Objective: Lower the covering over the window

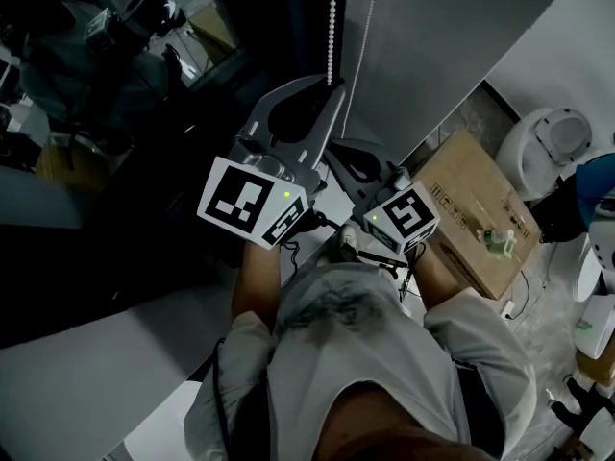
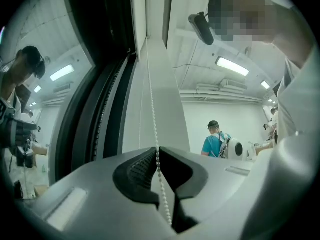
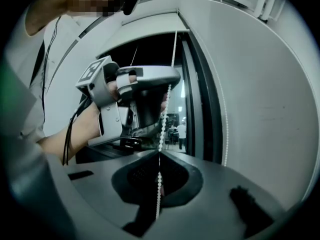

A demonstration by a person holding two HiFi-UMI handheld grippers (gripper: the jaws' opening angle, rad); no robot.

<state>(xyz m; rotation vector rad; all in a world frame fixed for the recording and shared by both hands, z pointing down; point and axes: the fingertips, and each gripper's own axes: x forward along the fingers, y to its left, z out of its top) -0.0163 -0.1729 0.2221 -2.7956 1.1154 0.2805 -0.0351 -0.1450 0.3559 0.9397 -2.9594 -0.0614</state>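
Note:
A white bead chain (image 1: 332, 22) hangs beside a dark window (image 1: 144, 75). My left gripper (image 1: 330, 92) is the higher one, and its jaws are shut on the chain (image 2: 154, 119), with the tips meeting at the beads (image 2: 158, 149). My right gripper (image 1: 357, 166) sits just below it, also pinching the same chain (image 3: 159, 184) between closed tips (image 3: 160, 153). From the right gripper view the left gripper (image 3: 162, 111) shows above, held by a hand. A pale blind (image 3: 135, 34) shows above the dark window (image 3: 150, 59). A second strand (image 3: 225, 114) of the chain runs along the wall.
A cardboard box (image 1: 476, 214) lies on the floor to the right, with white round devices (image 1: 548, 142) beyond it. A grey wall (image 1: 432, 27) stands right of the chain. A person in a blue top (image 2: 216, 141) stands far off. The glass mirrors a person (image 2: 25, 69).

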